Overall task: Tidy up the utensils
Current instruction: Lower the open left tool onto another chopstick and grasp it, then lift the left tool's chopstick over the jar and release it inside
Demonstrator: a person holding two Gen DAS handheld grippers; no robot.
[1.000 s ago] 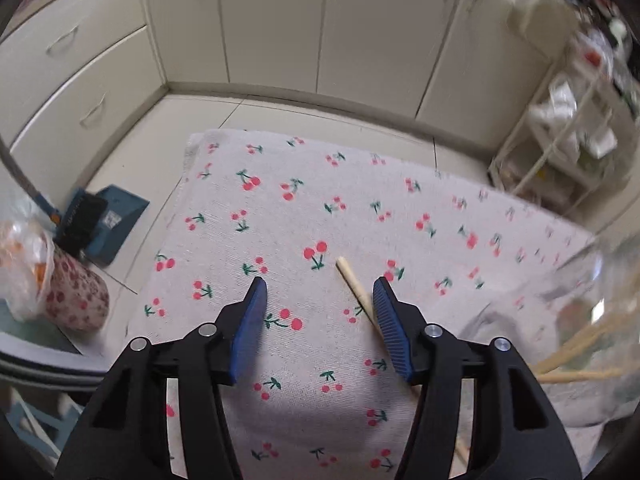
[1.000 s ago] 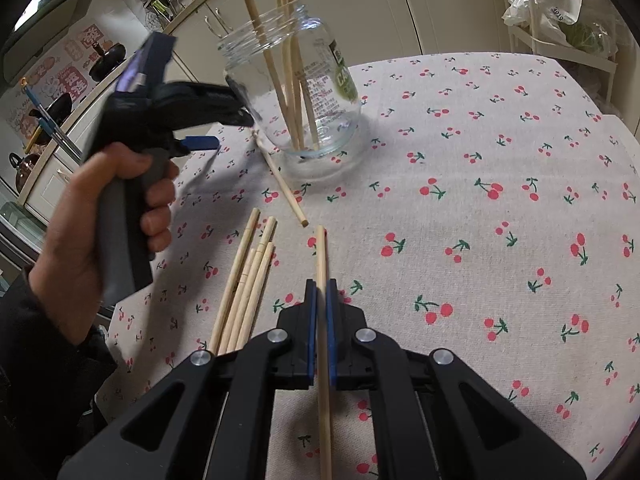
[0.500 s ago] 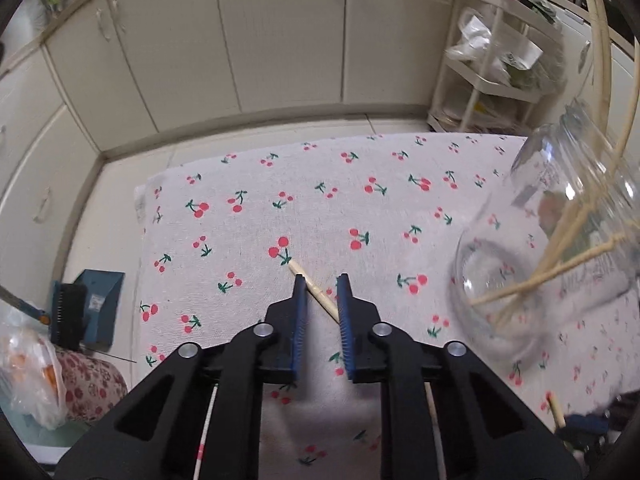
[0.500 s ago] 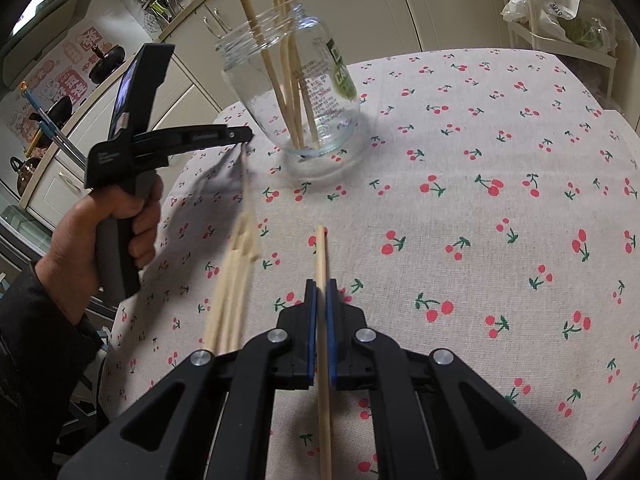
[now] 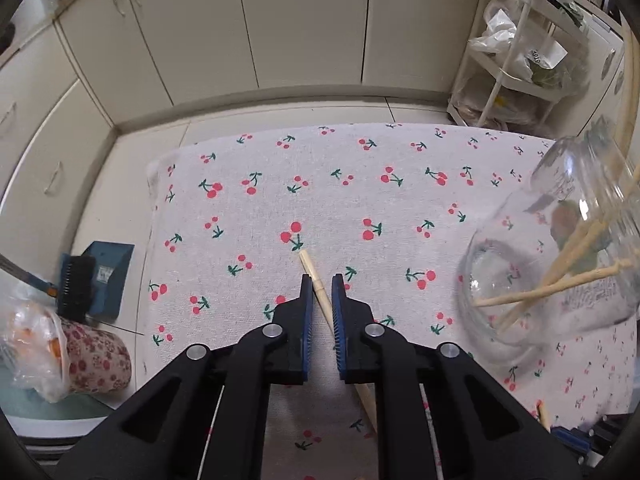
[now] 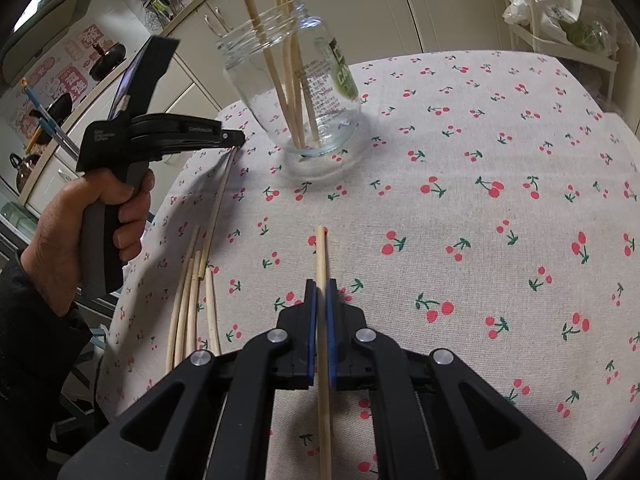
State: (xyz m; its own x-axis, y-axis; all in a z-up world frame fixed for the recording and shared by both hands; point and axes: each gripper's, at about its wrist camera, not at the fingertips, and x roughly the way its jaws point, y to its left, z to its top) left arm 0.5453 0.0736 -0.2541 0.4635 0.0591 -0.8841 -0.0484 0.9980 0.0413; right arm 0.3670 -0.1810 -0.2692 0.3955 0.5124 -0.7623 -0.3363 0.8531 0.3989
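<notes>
A glass jar [image 6: 296,92] with several wooden chopsticks in it stands on the cherry-print cloth; the left wrist view has this jar [image 5: 560,260] at the right. My left gripper [image 5: 320,284] is closing its jaws on one chopstick [image 5: 310,264] that runs slantwise between the pads. From the right wrist view, a hand holds that left gripper [image 6: 236,138] beside the jar, and its chopstick [image 6: 218,204] slopes down to a loose bundle of chopsticks [image 6: 192,300]. My right gripper [image 6: 320,292] is shut on another chopstick [image 6: 320,248], held just over the cloth.
The tablecloth [image 5: 380,168] ends at the table's far edge, with the floor and cream cabinets [image 5: 304,20] beyond. A white wire rack [image 5: 516,64] stands at the right. A blue dustpan with a brush [image 5: 96,280] and a plastic bag [image 5: 32,344] lie low left.
My left gripper's jaws have closed around the chopstick, and its wrist has rolled. That chopstick's near end has come up off the cloth. The right gripper and its chopstick have not moved.
</notes>
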